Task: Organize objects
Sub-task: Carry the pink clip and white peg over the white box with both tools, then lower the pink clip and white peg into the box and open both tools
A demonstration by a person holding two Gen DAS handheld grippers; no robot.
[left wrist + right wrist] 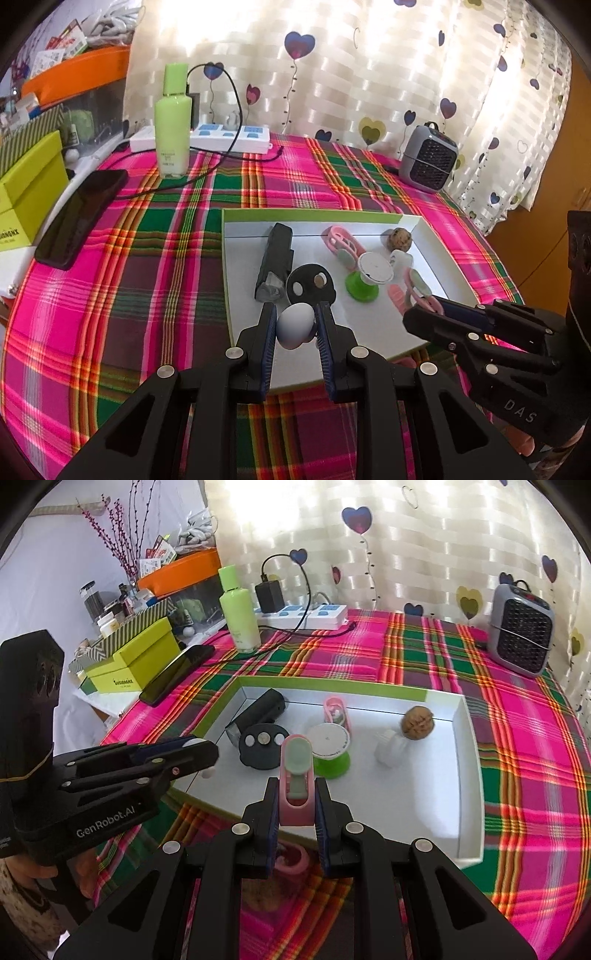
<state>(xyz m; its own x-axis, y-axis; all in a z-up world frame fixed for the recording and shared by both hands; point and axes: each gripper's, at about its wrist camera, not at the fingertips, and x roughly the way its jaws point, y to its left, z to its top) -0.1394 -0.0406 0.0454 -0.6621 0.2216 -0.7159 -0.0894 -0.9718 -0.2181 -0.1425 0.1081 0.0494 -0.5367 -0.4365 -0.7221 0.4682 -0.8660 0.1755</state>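
Note:
My left gripper is shut on a pale egg-shaped object, held over the near left edge of the white tray with a green rim. The right gripper is shut on a pink clip with a pale green insert, above the tray's near edge. In the tray lie a black oblong device, a black disc with holes, a green-footed spool, a second pink clip, a walnut and a small white bottle. Each gripper shows in the other's view, the right and the left.
On the plaid cloth stand a green bottle, a power strip with a cable, a black phone and a small grey heater. A lime box sits off the left edge. Under the right gripper lies another pink item.

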